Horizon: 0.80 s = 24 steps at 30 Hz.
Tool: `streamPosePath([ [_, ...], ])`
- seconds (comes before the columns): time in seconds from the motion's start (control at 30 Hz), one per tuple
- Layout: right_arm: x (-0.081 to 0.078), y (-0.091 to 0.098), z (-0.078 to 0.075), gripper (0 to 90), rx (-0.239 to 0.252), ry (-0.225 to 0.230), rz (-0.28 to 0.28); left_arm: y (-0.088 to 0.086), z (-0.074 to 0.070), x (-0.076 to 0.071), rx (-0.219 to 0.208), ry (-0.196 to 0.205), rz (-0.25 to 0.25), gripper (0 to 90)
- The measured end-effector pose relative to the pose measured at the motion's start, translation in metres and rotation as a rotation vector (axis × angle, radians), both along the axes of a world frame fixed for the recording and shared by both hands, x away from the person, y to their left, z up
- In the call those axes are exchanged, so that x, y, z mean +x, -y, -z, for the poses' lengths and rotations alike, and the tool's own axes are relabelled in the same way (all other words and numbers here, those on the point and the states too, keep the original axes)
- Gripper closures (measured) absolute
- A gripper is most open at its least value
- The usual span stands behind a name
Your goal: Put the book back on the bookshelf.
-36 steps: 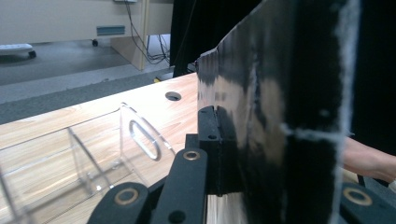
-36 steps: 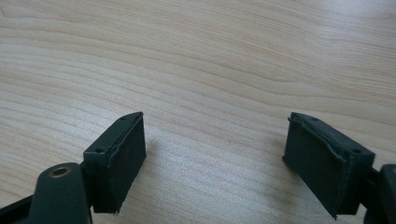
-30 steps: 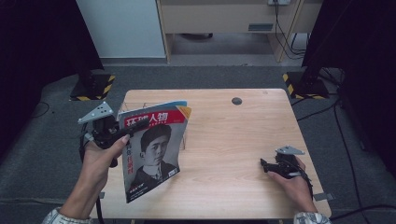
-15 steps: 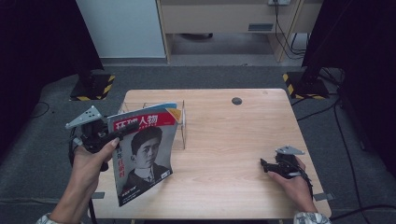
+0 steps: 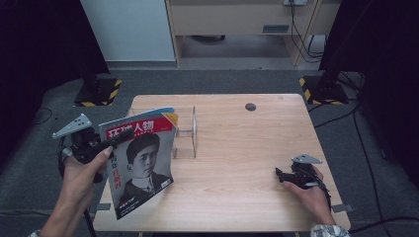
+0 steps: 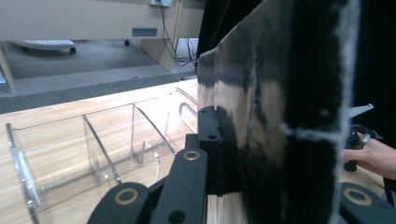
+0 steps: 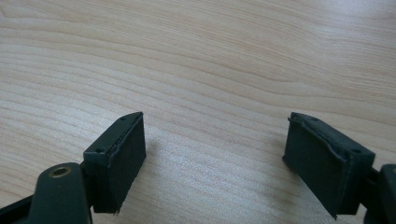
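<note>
Magazine point(image 5: 141, 163) hangs tilted over the counter's point(image 5: 237, 148) nine-o'clock edge, clamped in the left fingers point(image 5: 106, 147); the right gripper point(image 5: 284, 176), at four o'clock, rests open. Left gripper view: fingers point(image 6: 212, 140) pinch one margin beside the clear rack point(image 6: 93, 149), so I judge the floppy pages could sag and snag a divider. Right gripper view: spread fingers point(image 7: 121, 158), bare wood.
</note>
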State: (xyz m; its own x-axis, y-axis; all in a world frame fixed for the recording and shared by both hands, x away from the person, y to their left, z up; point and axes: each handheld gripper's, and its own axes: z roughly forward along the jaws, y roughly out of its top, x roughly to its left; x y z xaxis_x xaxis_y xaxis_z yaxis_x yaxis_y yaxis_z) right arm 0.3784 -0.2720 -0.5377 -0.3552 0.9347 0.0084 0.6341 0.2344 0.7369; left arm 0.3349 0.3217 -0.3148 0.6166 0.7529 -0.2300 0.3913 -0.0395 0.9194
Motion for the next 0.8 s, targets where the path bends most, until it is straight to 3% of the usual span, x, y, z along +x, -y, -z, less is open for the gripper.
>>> streamPosePath([
  [0.8, 0.0, 0.0, 0.0, 20.7, 0.0, -0.001, -0.001, -0.027, -0.001, -0.005, 0.007, 0.002, -0.056, 86.6],
])
